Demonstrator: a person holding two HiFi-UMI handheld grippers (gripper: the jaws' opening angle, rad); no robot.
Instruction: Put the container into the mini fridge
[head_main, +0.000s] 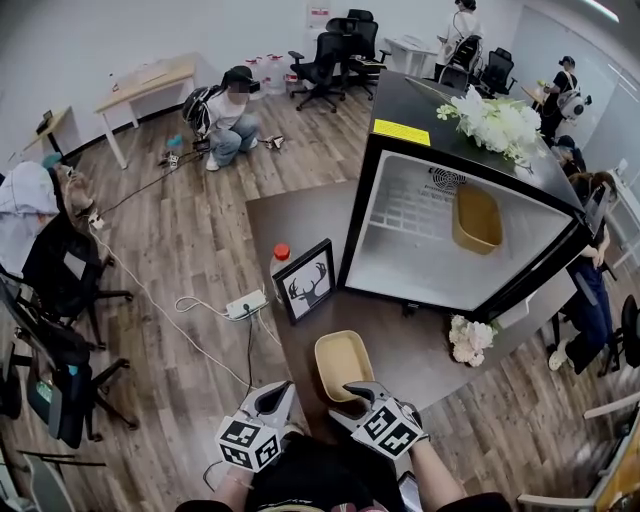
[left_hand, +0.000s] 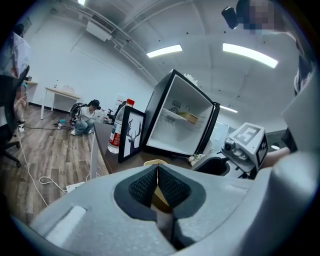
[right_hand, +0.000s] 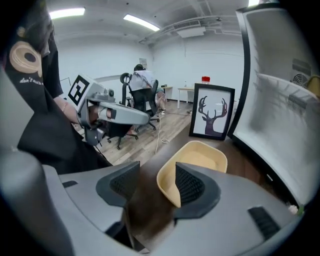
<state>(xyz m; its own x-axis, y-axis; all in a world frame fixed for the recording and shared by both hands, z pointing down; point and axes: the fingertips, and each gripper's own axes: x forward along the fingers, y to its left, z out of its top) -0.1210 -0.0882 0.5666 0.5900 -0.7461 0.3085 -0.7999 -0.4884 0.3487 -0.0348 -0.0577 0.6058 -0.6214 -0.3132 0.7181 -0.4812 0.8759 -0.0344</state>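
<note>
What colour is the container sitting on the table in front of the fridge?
The container is pale yellow, clearest in the right gripper view.

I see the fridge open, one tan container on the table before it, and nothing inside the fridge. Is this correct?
Not quite: the fridge is not empty. The head view shows a second container inside it. The rest holds: the fridge stands open, and one tan container lies on the table before it.
</note>
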